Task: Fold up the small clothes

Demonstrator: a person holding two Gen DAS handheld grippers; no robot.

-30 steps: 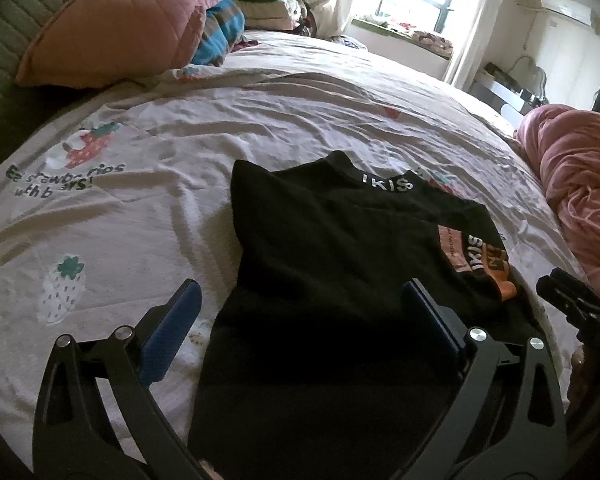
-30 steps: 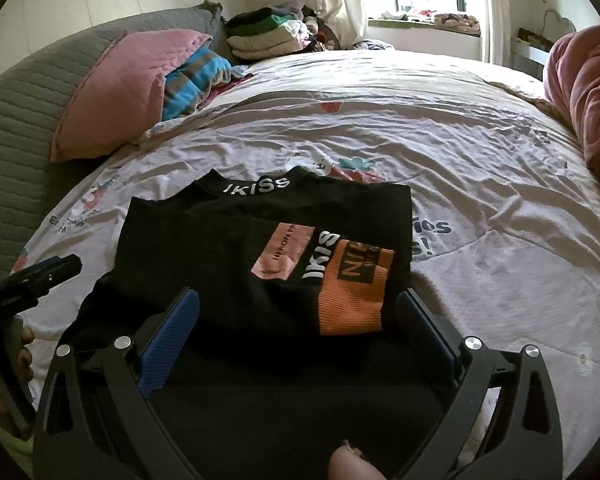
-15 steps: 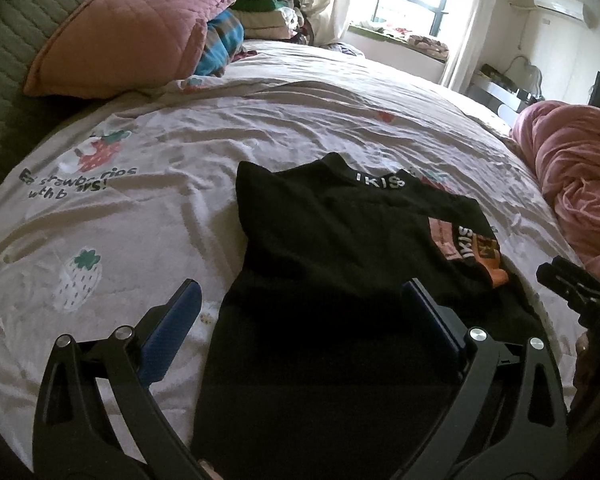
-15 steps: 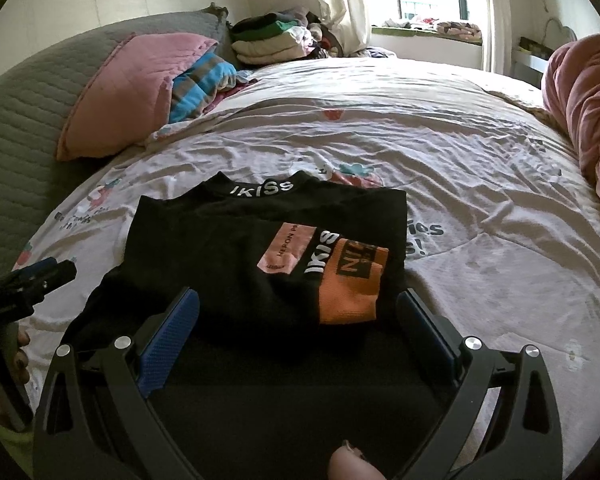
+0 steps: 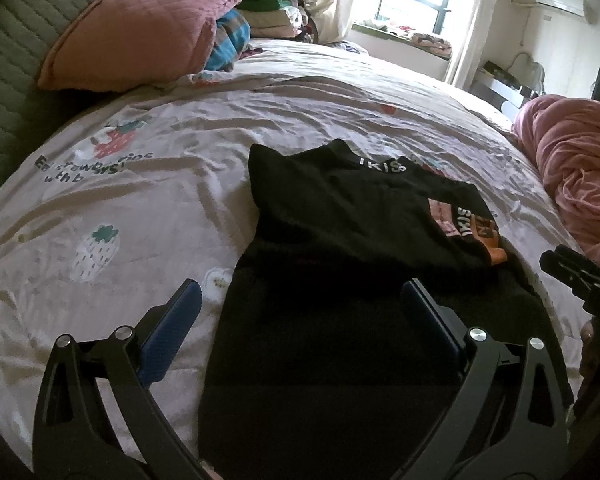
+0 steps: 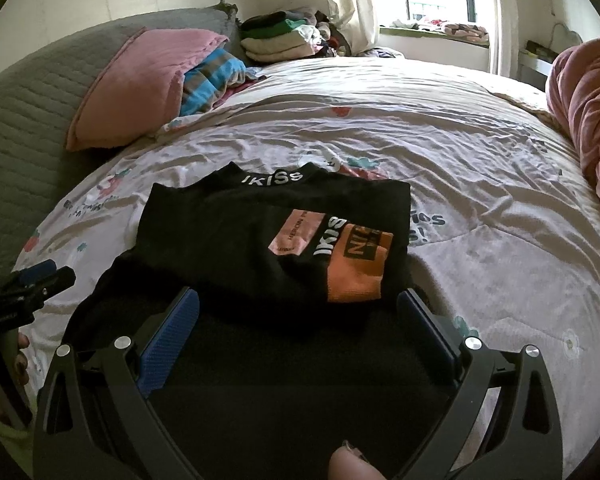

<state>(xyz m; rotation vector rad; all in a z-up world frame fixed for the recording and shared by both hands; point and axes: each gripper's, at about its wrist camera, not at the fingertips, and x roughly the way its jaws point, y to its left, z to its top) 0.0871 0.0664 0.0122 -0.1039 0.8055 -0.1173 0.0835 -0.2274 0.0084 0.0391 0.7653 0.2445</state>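
A black top [image 5: 340, 240] [image 6: 236, 236] lies flat on the bed, collar away from me, with white "IKISS" lettering on the collar. One sleeve with pink and orange patches [image 6: 340, 256] is folded across its chest. My left gripper [image 5: 300, 300] hangs open above the garment's lower left part, nothing between its blue-padded fingers. My right gripper [image 6: 300, 304] is open over the lower hem on the right side, also holding nothing. Each gripper shows at the edge of the other's view: the right gripper [image 5: 580, 276] and the left gripper [image 6: 32, 284].
The strawberry-print bedsheet [image 5: 140, 200] spreads around the top. A pink pillow [image 5: 140, 28] and striped cloth [image 6: 212, 76] lie at the headboard side, folded clothes [image 6: 280, 40] stacked behind. A bunched pink blanket [image 5: 580, 176] sits at the right. A thumb [image 6: 352, 464] shows below.
Both grippers have drawn back and risen slightly from the top, so more of the bed shows. The garment has not moved, and both jaws stay open.
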